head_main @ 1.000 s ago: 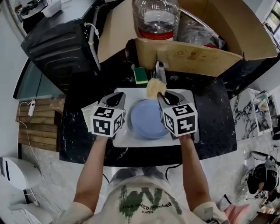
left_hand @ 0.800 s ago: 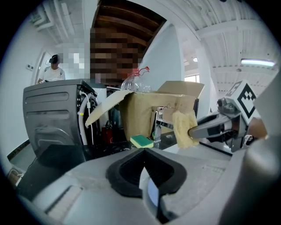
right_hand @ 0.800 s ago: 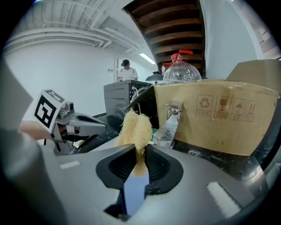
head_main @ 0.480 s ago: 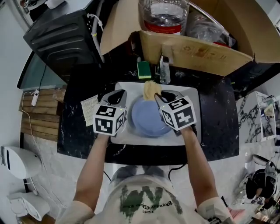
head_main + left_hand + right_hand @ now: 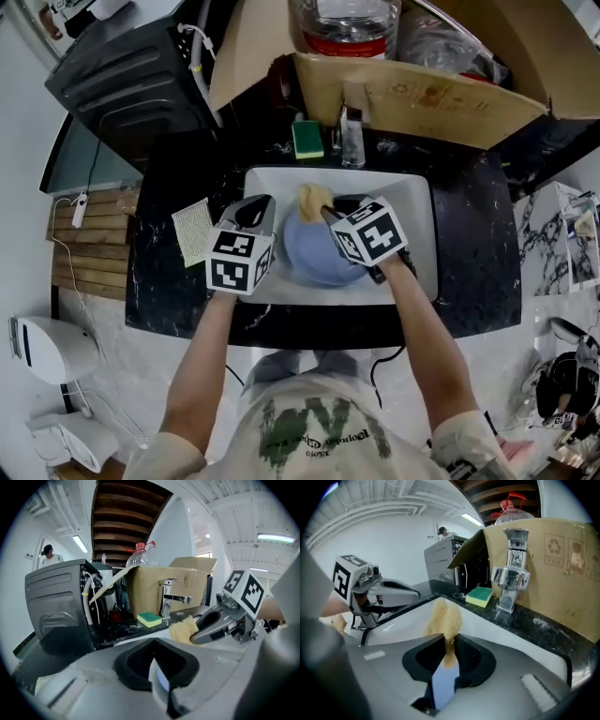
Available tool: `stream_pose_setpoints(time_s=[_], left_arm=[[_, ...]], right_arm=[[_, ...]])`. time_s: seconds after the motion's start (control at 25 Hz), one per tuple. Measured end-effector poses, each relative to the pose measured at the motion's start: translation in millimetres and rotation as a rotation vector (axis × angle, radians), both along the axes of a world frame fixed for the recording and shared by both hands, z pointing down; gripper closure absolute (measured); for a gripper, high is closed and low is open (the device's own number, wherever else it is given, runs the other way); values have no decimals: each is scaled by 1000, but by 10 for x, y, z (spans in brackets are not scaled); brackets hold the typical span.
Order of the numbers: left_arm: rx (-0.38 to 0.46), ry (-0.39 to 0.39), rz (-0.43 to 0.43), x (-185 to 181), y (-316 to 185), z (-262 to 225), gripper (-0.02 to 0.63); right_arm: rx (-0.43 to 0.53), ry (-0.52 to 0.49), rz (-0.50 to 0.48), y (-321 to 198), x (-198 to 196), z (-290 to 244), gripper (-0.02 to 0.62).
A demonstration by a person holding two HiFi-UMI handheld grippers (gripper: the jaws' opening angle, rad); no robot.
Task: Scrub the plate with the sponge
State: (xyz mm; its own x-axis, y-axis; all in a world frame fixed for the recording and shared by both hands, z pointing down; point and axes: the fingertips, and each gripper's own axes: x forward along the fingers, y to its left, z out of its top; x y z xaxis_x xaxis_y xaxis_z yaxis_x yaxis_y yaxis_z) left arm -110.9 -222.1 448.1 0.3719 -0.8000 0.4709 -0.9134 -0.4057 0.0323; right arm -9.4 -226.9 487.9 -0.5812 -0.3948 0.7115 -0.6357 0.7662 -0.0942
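The left tongs [image 5: 253, 214] were pinched on the near-left rim of the blue plate [image 5: 314, 258], which sat in the white sink [image 5: 412, 202] on the dark bench. Only a sliver of the rim showed between the jaws. Just right of them, the tan sponge [image 5: 312, 199] stood over the plate's far rim. It was clamped by one thin edge in the right tongs [image 5: 450, 648], with most of it flaring free beyond the tips. Whether the sponge touched the plate could not be told.

The left hold looked shallow, so a firm sideways scrub would likely twist the plate out or tip it against the sink wall. The sponge might fold or pull from the jaws under pressure, and the hard tips could then scrape the plate instead.
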Motion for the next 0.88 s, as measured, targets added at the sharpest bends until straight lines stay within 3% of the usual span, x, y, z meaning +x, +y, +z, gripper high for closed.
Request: stream_pose_setpoints(time_s=[0.88], left_arm=[[-9,-5,25,62,-73,151,607]], right_arm=[[-217,38,-82,210,-313,936,535]])
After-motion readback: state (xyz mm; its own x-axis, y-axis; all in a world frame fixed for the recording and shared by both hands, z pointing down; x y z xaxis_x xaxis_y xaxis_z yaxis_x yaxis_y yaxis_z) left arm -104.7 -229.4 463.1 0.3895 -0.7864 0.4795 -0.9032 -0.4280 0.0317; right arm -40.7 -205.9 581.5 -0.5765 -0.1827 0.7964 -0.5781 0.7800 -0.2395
